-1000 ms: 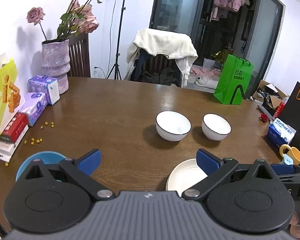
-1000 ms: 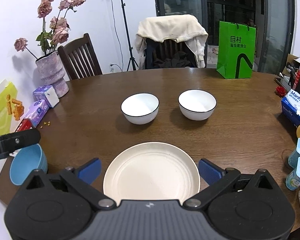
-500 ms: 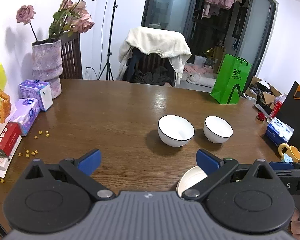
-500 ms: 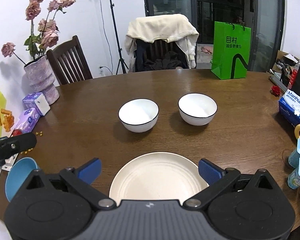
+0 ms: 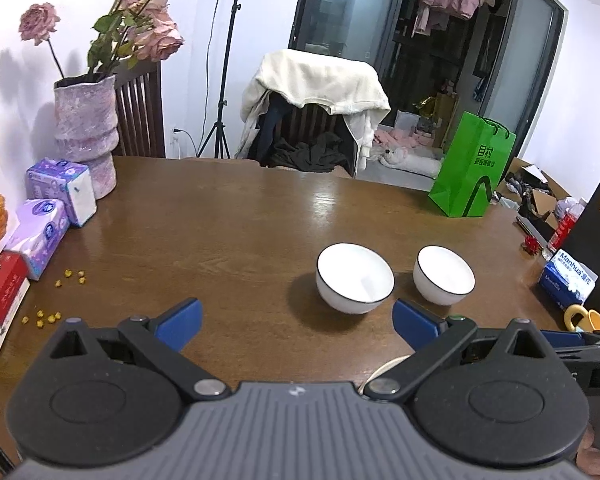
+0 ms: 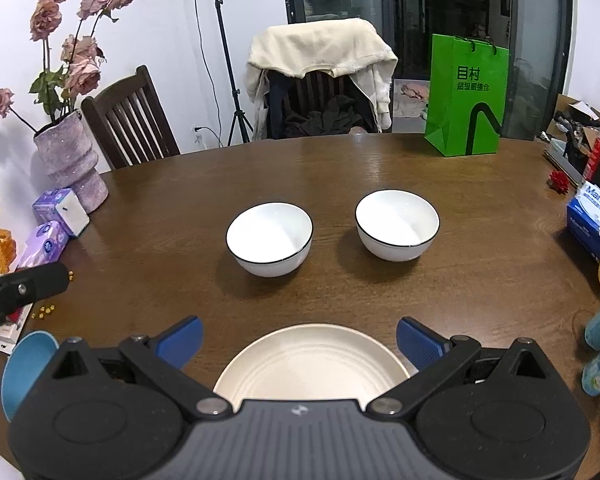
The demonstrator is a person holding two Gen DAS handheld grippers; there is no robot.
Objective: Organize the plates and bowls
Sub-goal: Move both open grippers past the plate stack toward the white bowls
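both grippers, left (image 5: pixel 296 320) and right (image 6: pixel 298 340), jaws spread wide, holding nothing. two white bowls (image 6: pixel 269 238) (image 6: pixel 397 224) side by side mid-bench (image 6: pixel 180 200), cream plate (image 6: pixel 312 364) near, just under the right gripper. likely risk: clinking or chipping one bowl against the other when nesting, or a smooth rim slipping. blue bowl (image 6: pixel 24 364) at near left visible only from the right wrist; from the left wrist, only a sliver of plate.
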